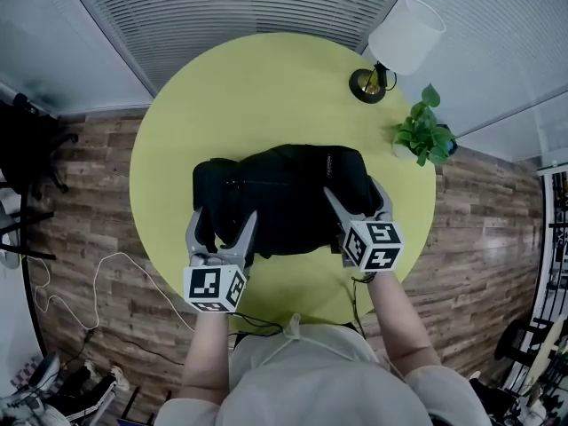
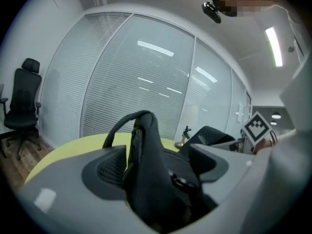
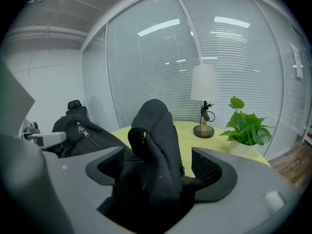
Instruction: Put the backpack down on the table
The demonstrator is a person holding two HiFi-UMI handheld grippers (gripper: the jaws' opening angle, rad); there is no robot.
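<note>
A black backpack [image 1: 284, 193] lies on the round yellow-green table [image 1: 266, 78], slumped near its front half. My left gripper [image 1: 224, 224] is open at the bag's left front corner; in the left gripper view a raised fold with a zip and a strap loop [image 2: 144, 145] stands between the spread jaws of that gripper [image 2: 156, 167]. My right gripper [image 1: 355, 198] is open at the bag's right side. A bunched fold of black fabric [image 3: 156, 135] rises between its jaws [image 3: 161, 172], with a gap to the right pad [image 3: 209, 172].
A white-shaded lamp [image 1: 395, 43] and a potted green plant [image 1: 426, 136] stand at the table's far right edge. A black office chair [image 2: 22, 106] stands on the wood floor to the left. A white cable [image 1: 89, 300] trails over the floor. Blinds cover the glass wall behind.
</note>
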